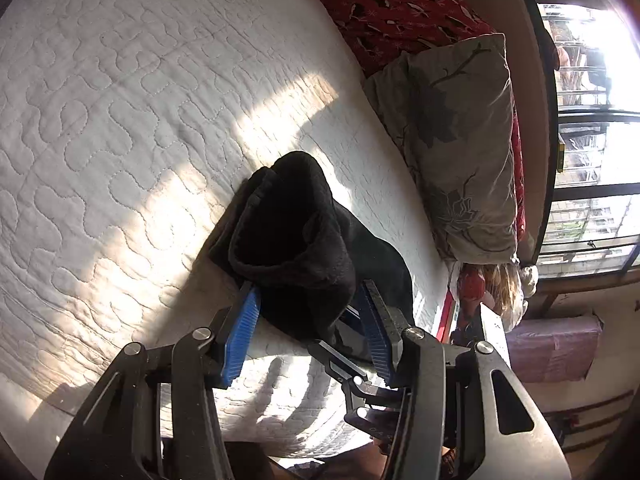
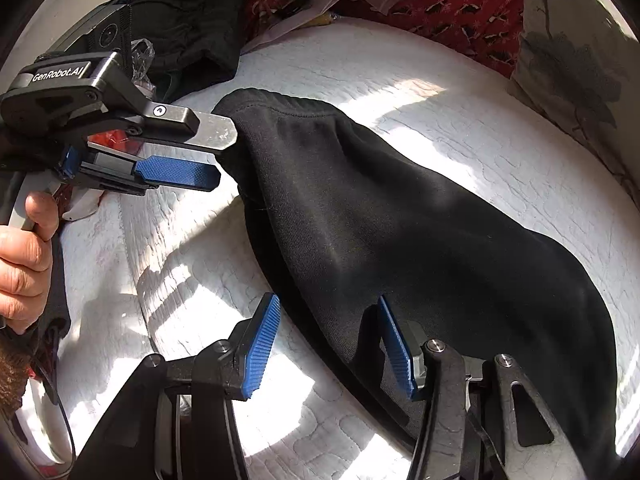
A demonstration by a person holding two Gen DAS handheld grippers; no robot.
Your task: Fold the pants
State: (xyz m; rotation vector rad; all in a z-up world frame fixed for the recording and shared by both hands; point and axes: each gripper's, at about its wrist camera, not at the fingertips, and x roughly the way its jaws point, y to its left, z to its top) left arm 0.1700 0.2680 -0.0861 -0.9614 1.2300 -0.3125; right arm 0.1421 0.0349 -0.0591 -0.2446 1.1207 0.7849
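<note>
Black pants (image 2: 400, 220) lie on a white quilted bed (image 2: 440, 100), folded into a long band. In the left wrist view the near end of the pants (image 1: 296, 232) is bunched up between my open blue-padded fingers. My left gripper (image 1: 308, 300) is open around that end. It also shows in the right wrist view (image 2: 224, 152), open at the far end of the pants. My right gripper (image 2: 328, 308) is open, its right finger against the pants' near edge, its left finger over the quilt.
A grey floral pillow (image 1: 460, 140) and a red patterned blanket (image 1: 392, 4) lie along the bed's far side. Dark clothes (image 2: 188, 20) and plastic bags lie at the bed's far left. A window (image 1: 592, 120) is at the right.
</note>
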